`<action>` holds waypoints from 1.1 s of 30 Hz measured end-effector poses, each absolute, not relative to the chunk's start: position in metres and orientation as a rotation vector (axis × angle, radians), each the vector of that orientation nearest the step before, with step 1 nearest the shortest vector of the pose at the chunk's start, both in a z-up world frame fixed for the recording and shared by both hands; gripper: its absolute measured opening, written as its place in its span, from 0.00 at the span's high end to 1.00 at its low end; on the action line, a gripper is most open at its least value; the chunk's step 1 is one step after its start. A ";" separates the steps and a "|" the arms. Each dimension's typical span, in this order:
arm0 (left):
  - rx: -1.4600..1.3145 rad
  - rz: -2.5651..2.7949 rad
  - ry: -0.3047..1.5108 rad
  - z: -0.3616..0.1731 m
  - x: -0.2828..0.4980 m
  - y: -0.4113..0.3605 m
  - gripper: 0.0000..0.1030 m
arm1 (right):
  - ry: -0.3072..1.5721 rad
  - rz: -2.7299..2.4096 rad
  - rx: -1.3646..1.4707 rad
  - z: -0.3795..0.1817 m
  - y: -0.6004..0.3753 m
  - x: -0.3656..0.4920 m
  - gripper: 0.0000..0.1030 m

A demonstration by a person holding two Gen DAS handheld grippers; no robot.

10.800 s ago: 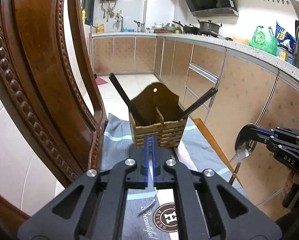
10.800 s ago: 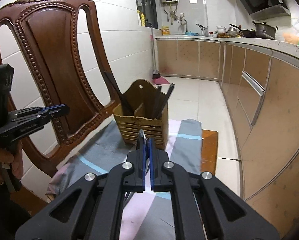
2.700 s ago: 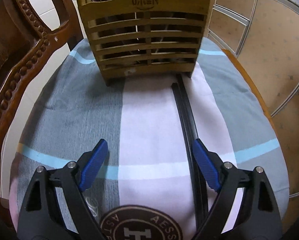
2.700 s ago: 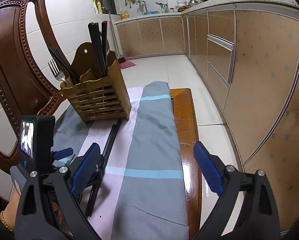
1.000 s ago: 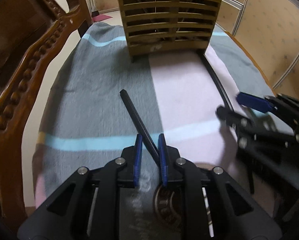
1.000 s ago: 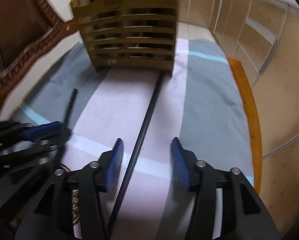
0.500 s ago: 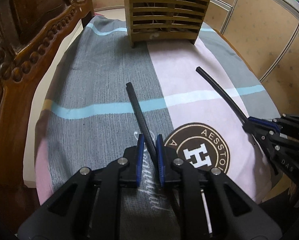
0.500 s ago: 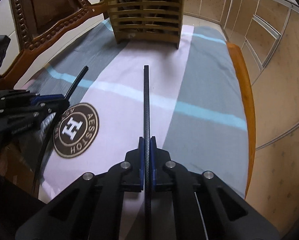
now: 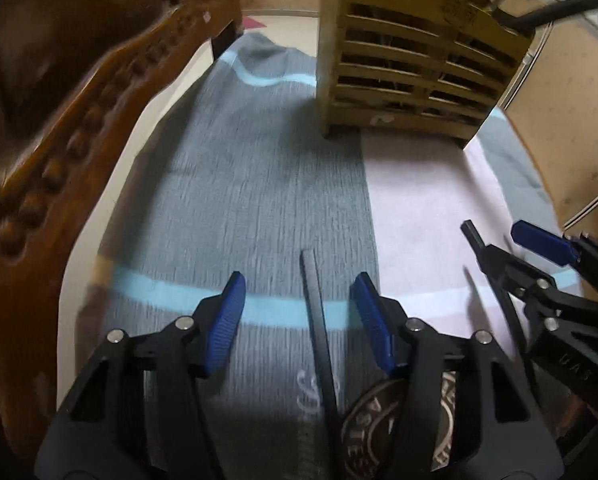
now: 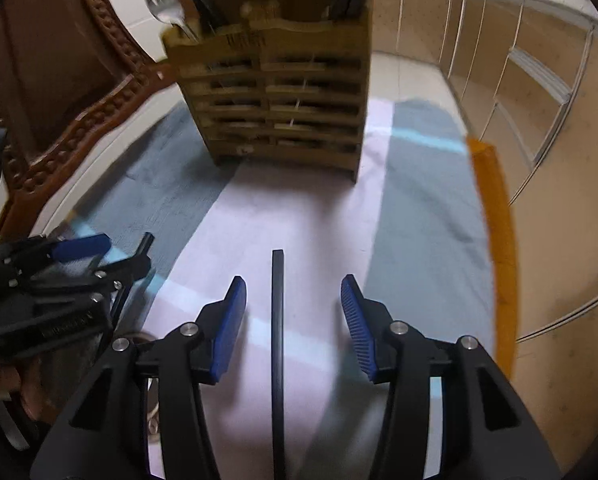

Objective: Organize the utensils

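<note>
The wooden holder [image 10: 275, 96] already carries a fork [image 10: 167, 4] and dark chopsticks. Two black chopsticks are left: one [image 9: 319, 344] between the left tool's [image 9: 299, 320] wide-apart fingers, the other [image 10: 277, 344] between the right tool's [image 10: 293, 320], neither gripped, seemingly lying on the striped cloth [image 10: 419, 220].

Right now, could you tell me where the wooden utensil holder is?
In both views the wooden utensil holder stands upright at the cloth's far end, ahead of both hand-held grippers, beside the chair back.

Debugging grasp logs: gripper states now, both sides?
Left gripper: open, a chopstick between its fingers, ungripped.
Right gripper: open, another chopstick between its fingers, ungripped.
</note>
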State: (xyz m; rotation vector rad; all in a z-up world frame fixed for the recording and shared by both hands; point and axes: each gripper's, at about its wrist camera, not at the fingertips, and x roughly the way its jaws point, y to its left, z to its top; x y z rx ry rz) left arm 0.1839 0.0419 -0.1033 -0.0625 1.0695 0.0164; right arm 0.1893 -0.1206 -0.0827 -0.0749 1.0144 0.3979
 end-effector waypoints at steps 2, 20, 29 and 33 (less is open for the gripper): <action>-0.056 0.026 1.065 -0.105 0.187 0.039 0.45 | 1.024 0.396 -0.097 -0.089 -0.114 0.198 0.53; -0.058 -0.038 1.025 -0.091 0.200 0.041 0.94 | 0.976 0.436 -0.092 -0.057 -0.117 0.199 0.93; 0.000 -0.046 0.823 -0.006 0.147 0.026 0.94 | 0.792 0.414 0.023 0.018 -0.156 0.147 0.93; 0.013 -0.049 0.757 0.020 0.125 0.025 0.94 | 0.714 0.401 0.062 0.048 -0.168 0.119 0.93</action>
